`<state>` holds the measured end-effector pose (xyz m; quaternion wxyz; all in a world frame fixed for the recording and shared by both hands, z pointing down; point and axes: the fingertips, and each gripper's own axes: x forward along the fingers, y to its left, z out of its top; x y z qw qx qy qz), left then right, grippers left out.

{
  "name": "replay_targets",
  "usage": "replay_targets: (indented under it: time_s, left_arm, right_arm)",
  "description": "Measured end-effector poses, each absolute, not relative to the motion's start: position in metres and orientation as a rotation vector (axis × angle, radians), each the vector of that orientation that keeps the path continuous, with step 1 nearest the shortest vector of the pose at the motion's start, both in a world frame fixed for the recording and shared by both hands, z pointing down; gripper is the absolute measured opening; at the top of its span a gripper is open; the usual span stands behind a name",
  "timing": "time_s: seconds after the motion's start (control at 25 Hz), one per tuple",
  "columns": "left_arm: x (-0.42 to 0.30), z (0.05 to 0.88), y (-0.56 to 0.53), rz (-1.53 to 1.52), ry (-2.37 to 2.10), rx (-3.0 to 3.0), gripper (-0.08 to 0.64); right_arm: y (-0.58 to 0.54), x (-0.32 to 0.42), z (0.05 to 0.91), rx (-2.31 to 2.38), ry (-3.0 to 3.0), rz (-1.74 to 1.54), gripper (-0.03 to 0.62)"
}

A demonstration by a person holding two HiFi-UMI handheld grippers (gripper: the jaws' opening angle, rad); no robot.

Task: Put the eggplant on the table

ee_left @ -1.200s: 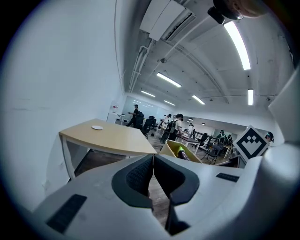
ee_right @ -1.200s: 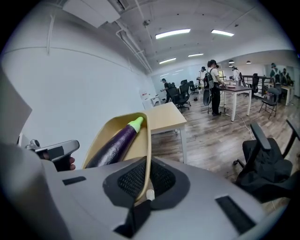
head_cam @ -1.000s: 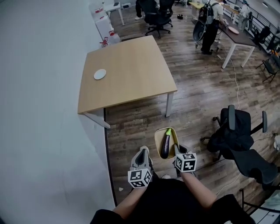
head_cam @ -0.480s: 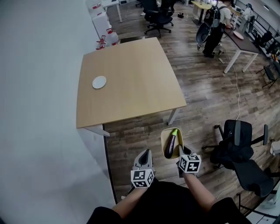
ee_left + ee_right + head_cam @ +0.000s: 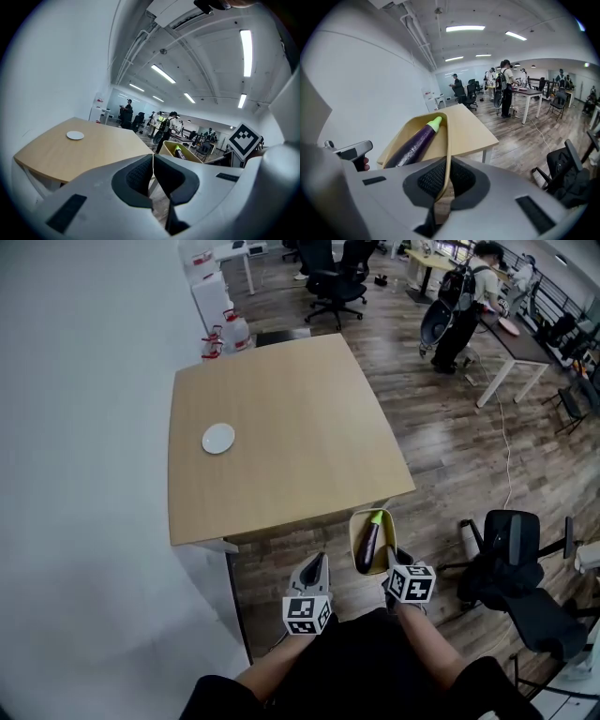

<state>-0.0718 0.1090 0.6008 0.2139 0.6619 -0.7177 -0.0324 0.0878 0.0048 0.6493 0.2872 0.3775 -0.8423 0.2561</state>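
Right gripper view settles the grip: the right tool (image 5: 446, 182) is closed tight on the thin rim of a yellow tray (image 5: 437, 146), with the wall pinched edge-on between its pads. The eggplant (image 5: 414, 140) lies lengthwise in that tray, just ahead of the jaws and a little to their left, its green cap pointing away from the tool. Holding the tray by its rim lets the eggplant ride loose in it, so nothing presses on the eggplant itself. The price is that the whole load hangs out past the pinch, and a tilt could roll it toward the far end.

In the left gripper view the left tool (image 5: 153, 164) has its jaws together with nothing between them. It hangs beside the right tool, with the tray off to its right, and it lends no support.

From the head view the desk (image 5: 291, 427) lies directly ahead of both tools, and its near edge is close beyond the tray's far end. Its only load is a small white plate (image 5: 217, 438), far ahead and left of the left tool. The eggplant is not yet over the desk. I judge this to be the carry-in stage, with the setting down yet to come.
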Motion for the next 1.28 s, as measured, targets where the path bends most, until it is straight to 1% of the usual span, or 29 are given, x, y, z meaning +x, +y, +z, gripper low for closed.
replay_targets:
  time_s: [0.32, 0.64, 0.96, 1.28]
  left_arm:
    - [-0.116, 0.601, 0.089, -0.126, -2.017, 1.818, 0.018]
    - [-0.153, 0.611, 0.067, -0.110, -2.070, 1.769, 0.017]
    - [-0.198, 0.613, -0.006, -0.097, -2.082, 1.745, 0.018]
    - [-0.241, 0.610, -0.105, -0.067, -2.100, 1.707, 0.018]
  right_arm:
    - [-0.018, 0.041, 0.645, 0.985, -2.276, 0.673, 0.063]
    - [-0.052, -0.002, 0.661, 0.923, -2.304, 0.666, 0.063]
    - [-0.127, -0.048, 0.679, 0.880, -2.296, 0.693, 0.063]
    - [-0.231, -0.090, 0.683, 0.876, -2.264, 0.717, 0.063]
